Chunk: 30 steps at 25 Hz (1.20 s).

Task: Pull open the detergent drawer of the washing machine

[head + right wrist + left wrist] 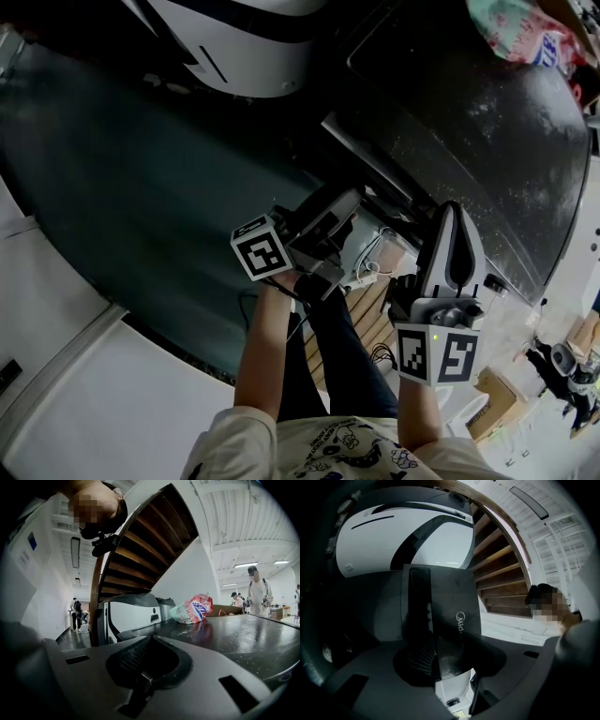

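In the left gripper view a dark drawer front [440, 606] with pale lettering stands upright between the jaws of my left gripper [450, 670]. The ribbed left pad [419, 658] lies against its edge, and the jaws are closed on the panel. From the head view the left gripper [326, 230] reaches to the front top corner of the washing machine [469, 141], where its jaws hide the drawer. My right gripper [452, 246] is held upright beside the machine, apart from the drawer. Its jaws [143, 677] meet with nothing between them.
A white rounded appliance [403, 541] stands beyond the drawer, also visible in the head view [234, 47]. A pink and green bag [194, 607] lies on the machine's dark top [225, 634]. A wooden staircase [140, 550] rises overhead. People [255, 592] stand far off.
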Each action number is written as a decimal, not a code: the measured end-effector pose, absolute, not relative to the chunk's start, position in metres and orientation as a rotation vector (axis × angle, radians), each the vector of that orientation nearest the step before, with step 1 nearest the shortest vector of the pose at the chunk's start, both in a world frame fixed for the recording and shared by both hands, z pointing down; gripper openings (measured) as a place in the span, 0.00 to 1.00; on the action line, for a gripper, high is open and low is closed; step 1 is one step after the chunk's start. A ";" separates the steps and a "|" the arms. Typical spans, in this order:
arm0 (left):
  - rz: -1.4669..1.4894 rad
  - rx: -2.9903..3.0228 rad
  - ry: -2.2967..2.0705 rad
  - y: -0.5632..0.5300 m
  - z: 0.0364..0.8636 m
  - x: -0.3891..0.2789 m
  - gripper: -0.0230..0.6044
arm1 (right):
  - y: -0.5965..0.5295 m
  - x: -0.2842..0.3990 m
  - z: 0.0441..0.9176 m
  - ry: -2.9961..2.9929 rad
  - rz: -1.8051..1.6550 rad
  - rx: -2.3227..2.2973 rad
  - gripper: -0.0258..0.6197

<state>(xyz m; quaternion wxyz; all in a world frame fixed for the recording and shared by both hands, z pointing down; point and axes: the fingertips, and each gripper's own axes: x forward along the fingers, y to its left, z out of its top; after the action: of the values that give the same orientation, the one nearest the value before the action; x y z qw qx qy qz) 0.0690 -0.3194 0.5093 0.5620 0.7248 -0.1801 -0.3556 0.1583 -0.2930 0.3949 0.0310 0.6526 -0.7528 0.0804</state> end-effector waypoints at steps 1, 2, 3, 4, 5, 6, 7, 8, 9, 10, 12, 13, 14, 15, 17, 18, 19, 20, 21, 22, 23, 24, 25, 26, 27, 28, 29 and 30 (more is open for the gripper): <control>-0.837 1.709 -0.425 -0.317 0.509 0.067 0.36 | -0.292 0.157 0.395 -2.319 0.248 2.010 0.06; -0.836 1.711 -0.425 -0.315 0.509 0.066 0.36 | -0.290 0.156 0.394 -2.320 0.247 2.009 0.06; -0.836 1.712 -0.425 -0.312 0.509 0.064 0.36 | -0.289 0.155 0.394 -2.321 0.245 2.008 0.06; -0.835 1.712 -0.425 -0.310 0.509 0.062 0.36 | -0.287 0.154 0.394 -2.321 0.244 2.007 0.06; -0.835 1.712 -0.426 -0.307 0.509 0.061 0.36 | -0.285 0.152 0.393 -2.322 0.243 2.006 0.06; -0.836 1.713 -0.427 -0.304 0.509 0.059 0.36 | -0.283 0.151 0.394 -2.322 0.243 2.004 0.06; -0.836 1.715 -0.428 -0.302 0.509 0.057 0.36 | -0.281 0.150 0.394 -2.323 0.245 2.003 0.06; -0.836 1.716 -0.429 -0.299 0.509 0.055 0.36 | -0.280 0.149 0.394 -2.324 0.247 2.002 0.06; -0.835 1.717 -0.428 -0.297 0.510 0.054 0.36 | -0.278 0.147 0.395 -2.325 0.248 2.001 0.06; -0.836 1.717 -0.425 -0.295 0.510 0.052 0.36 | -0.276 0.146 0.395 -2.326 0.249 2.001 0.06; -0.835 1.715 -0.424 -0.290 0.510 0.050 0.36 | -0.273 0.143 0.396 -2.327 0.251 1.999 0.06; -0.836 1.713 -0.425 -0.287 0.510 0.048 0.36 | -0.271 0.142 0.396 -2.327 0.252 1.999 0.06; -0.838 1.710 -0.427 -0.285 0.510 0.046 0.36 | -0.270 0.141 0.396 -2.328 0.252 1.999 0.06; -0.842 1.708 -0.429 -0.283 0.510 0.044 0.36 | -0.268 0.140 0.396 -2.329 0.253 1.999 0.06; -0.849 1.706 -0.429 -0.278 0.510 0.041 0.36 | -0.265 0.137 0.396 -2.331 0.255 1.999 0.06; -0.851 1.705 -0.427 -0.276 0.511 0.040 0.36 | -0.264 0.136 0.395 -2.333 0.255 1.998 0.06; -0.850 1.705 -0.424 -0.273 0.511 0.038 0.36 | -0.263 0.135 0.395 -2.334 0.254 1.997 0.06; -0.849 1.705 -0.422 -0.271 0.511 0.037 0.36 | -0.261 0.134 0.395 -2.335 0.253 1.996 0.06; -0.848 1.706 -0.421 -0.270 0.511 0.036 0.35 | -0.260 0.133 0.395 -2.336 0.252 1.996 0.06; -0.846 1.707 -0.421 -0.268 0.511 0.035 0.35 | -0.259 0.132 0.395 -2.337 0.252 1.995 0.06; -0.845 1.708 -0.420 -0.266 0.511 0.034 0.35 | -0.257 0.130 0.395 -2.338 0.252 1.994 0.06; -0.844 1.709 -0.420 -0.265 0.511 0.033 0.35 | -0.255 0.129 0.395 -2.338 0.252 1.993 0.06; -0.844 1.710 -0.418 -0.263 0.510 0.032 0.35 | -0.254 0.128 0.396 -2.337 0.253 1.992 0.06; -0.845 1.711 -0.417 -0.262 0.510 0.031 0.35 | -0.252 0.126 0.396 -2.337 0.253 1.991 0.06; -0.847 1.710 -0.415 -0.260 0.510 0.029 0.35 | -0.251 0.125 0.396 -2.336 0.252 1.990 0.06; -0.851 1.709 -0.413 -0.258 0.510 0.028 0.35 | -0.249 0.124 0.396 -2.335 0.252 1.990 0.06; -0.853 1.710 -0.411 -0.256 0.509 0.027 0.35 | -0.248 0.123 0.396 -2.334 0.251 1.991 0.06; -0.854 1.711 -0.410 -0.254 0.509 0.025 0.35 | -0.247 0.122 0.396 -2.333 0.250 1.992 0.06</control>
<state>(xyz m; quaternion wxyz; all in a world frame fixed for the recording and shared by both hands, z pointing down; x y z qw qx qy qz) 0.0254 -0.2543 0.5093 0.5587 0.7255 -0.1739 -0.3623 0.1222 -0.2466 0.3963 0.0320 0.6468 -0.7576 0.0813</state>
